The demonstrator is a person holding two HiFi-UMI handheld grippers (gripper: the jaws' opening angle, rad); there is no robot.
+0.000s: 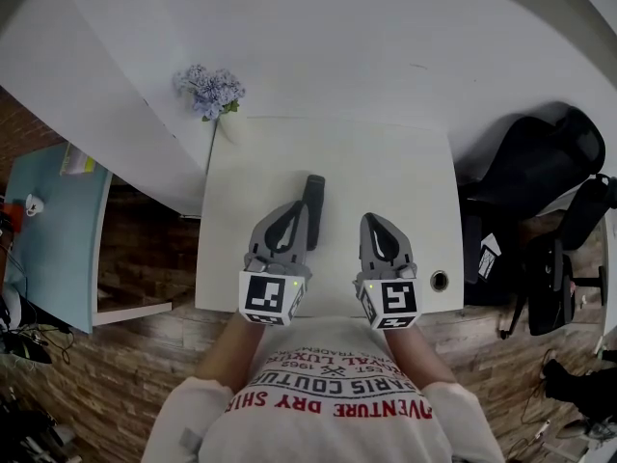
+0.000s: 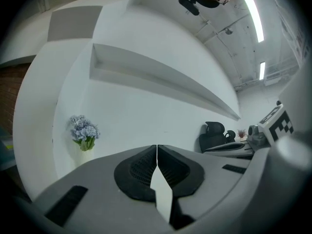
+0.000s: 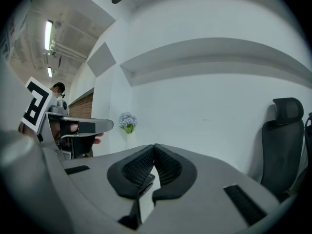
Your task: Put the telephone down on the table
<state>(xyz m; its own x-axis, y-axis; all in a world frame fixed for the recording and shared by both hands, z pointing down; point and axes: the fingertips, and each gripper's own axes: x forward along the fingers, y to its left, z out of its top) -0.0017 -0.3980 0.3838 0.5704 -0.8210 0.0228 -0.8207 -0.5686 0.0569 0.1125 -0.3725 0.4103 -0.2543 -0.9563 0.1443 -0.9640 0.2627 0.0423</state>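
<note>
My left gripper (image 1: 294, 210), right gripper (image 1: 374, 222) both closed, empty. Telephone handset (image 1: 313, 205) flat on table (image 1: 405, 162) near front edge: likely light, stiff, slick; I'd pinch midsection.

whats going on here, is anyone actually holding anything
A person is at a white table with a gripper in each hand. The left gripper and the right gripper are both over the near part of the table, jaws together with nothing between them. The dark telephone appears to lie on the table between the two, close beside the left one, so it looks already put down. A bunch of flowers stands at the far left corner.
</note>
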